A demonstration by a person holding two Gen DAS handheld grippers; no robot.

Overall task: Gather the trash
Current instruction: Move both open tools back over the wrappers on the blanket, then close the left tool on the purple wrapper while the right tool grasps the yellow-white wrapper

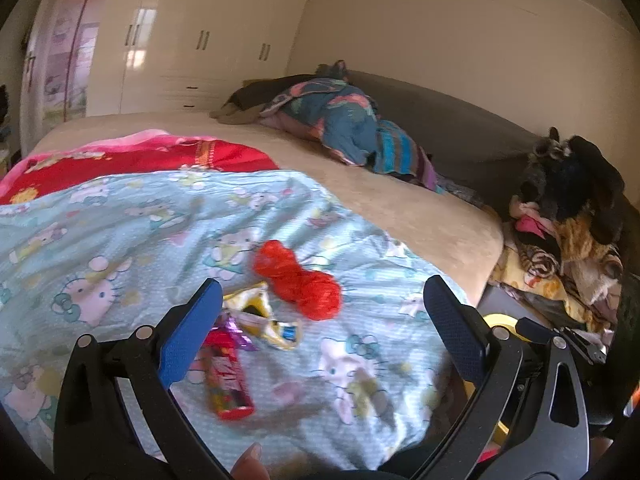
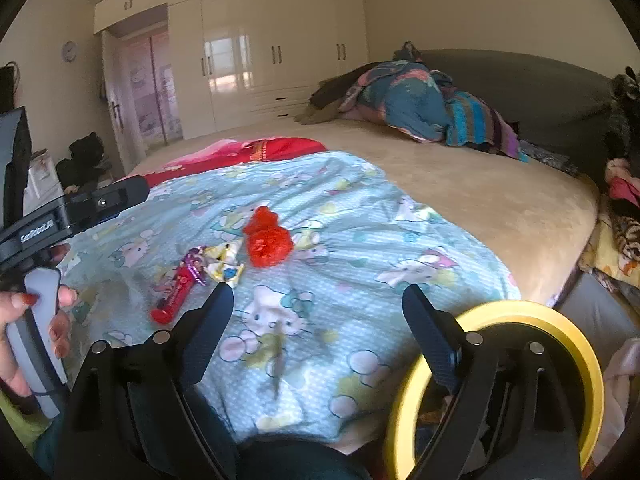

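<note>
Trash lies on a light blue cartoon blanket (image 1: 120,240): a crumpled red plastic bag (image 1: 298,280), a yellow and white wrapper (image 1: 264,316), a purple foil wrapper (image 1: 232,332) and a red snack packet (image 1: 226,380). My left gripper (image 1: 320,300) is open above them, empty. In the right wrist view the same red bag (image 2: 266,242), yellow wrapper (image 2: 224,264), purple wrapper (image 2: 196,266) and red packet (image 2: 176,296) lie ahead and left of my open, empty right gripper (image 2: 318,300). A yellow-rimmed bin (image 2: 500,380) stands beside the bed at the lower right.
The bed (image 2: 480,200) has a beige cover, a red blanket (image 2: 248,150) and piled blue bedding (image 2: 420,104) near the grey headboard. Clothes (image 1: 560,220) are heaped to the right of the bed. White wardrobes (image 2: 272,52) line the far wall. The left gripper's body (image 2: 60,216) shows at the left.
</note>
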